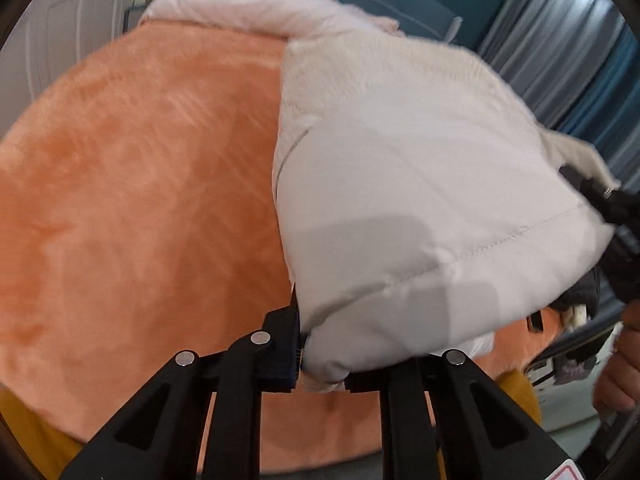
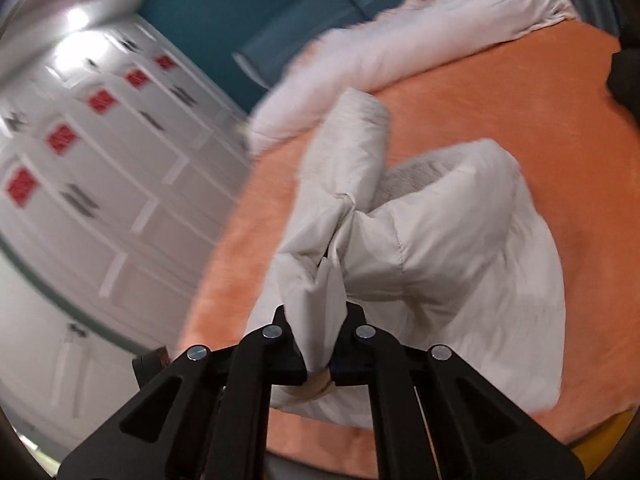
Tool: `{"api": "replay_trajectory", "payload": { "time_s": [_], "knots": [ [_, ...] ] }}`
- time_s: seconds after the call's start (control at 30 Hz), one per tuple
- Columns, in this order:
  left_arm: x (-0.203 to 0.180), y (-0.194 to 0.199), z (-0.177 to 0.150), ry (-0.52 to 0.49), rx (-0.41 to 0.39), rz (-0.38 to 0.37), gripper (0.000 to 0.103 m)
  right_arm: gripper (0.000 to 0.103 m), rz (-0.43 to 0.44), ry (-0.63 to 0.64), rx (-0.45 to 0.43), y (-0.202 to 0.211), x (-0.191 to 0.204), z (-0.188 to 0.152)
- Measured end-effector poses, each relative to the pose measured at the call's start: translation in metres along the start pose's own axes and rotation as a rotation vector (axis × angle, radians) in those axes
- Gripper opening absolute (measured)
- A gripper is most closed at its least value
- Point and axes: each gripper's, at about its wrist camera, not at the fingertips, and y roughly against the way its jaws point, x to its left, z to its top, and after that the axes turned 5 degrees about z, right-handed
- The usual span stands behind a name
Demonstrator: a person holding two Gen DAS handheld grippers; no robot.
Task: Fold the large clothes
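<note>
Both grippers are clamped on the white jacket [image 1: 400, 184]: my left gripper [image 1: 320, 354] pinches its near hem corner, my right gripper [image 2: 318, 344] a bunched edge, its bulk stretching ahead over the orange bedspread [image 1: 140, 200].

Left black two-finger gripper [image 1: 320, 340], lower centre, clamped on white padded garment [image 1: 400, 200]; right black gripper [image 2: 320, 344] likewise pinching it.
</note>
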Motion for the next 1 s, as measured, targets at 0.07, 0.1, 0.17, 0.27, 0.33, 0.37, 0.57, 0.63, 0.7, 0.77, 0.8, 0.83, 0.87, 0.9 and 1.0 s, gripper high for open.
{"api": "replay_trajectory", "payload": {
  "time_s": [0.07,0.1,0.17,0.27,0.33,0.37,0.57,0.63,0.7,0.77,0.8,0.83,0.87,0.9,1.0],
  "knots": [
    [0.004,0.03,-0.017,-0.046,0.01,0.022,0.012,0.004,0.048,-0.023,0.015,0.013,-0.005,-0.027],
    [0.004,0.039,-0.027,-0.064,0.027,0.03,0.013,0.004,0.056,-0.031,0.026,0.017,-0.01,-0.038],
    [-0.001,0.047,-0.056,-0.107,0.086,0.048,0.013,0.004,0.057,-0.068,0.066,0.025,-0.024,-0.072],
    [-0.007,0.031,-0.107,-0.154,0.175,0.096,0.016,0.004,0.035,-0.152,0.136,0.029,-0.053,-0.117],
    [-0.011,0.025,-0.122,-0.184,0.189,0.119,0.018,0.004,0.023,-0.192,0.162,0.031,-0.069,-0.138],
    [-0.015,0.028,-0.125,-0.209,0.186,0.116,0.022,0.004,0.015,-0.217,0.164,0.033,-0.079,-0.148],
    [-0.022,0.087,-0.121,-0.298,0.14,-0.027,0.031,0.003,0.001,-0.258,0.074,0.066,-0.09,-0.14],
    [-0.018,0.109,-0.109,-0.279,0.082,-0.003,0.032,0.003,-0.057,-0.193,0.07,0.073,-0.082,-0.136],
    [-0.02,0.122,-0.089,-0.24,0.009,0.008,0.032,0.003,-0.09,-0.185,0.112,0.062,-0.092,-0.142],
    [-0.025,0.119,-0.066,-0.205,-0.036,0.013,0.032,0.003,-0.101,-0.225,0.151,0.047,-0.11,-0.153],
    [-0.032,0.115,-0.052,-0.198,-0.067,0.029,0.032,0.004,-0.105,-0.241,0.167,0.04,-0.116,-0.16],
    [-0.043,0.109,-0.038,-0.201,-0.097,0.039,0.032,0.005,-0.113,-0.253,0.178,0.034,-0.121,-0.164],
    [-0.054,0.101,-0.024,-0.207,-0.116,0.05,0.032,0.005,-0.121,-0.263,0.192,0.031,-0.124,-0.165],
    [-0.065,0.091,-0.013,-0.214,-0.129,0.057,0.032,0.005,-0.125,-0.261,0.202,0.03,-0.125,-0.164],
    [-0.101,0.042,0.029,-0.244,-0.116,0.051,0.038,0.006,-0.098,-0.269,0.21,0.036,-0.122,-0.156]
  ]
}}
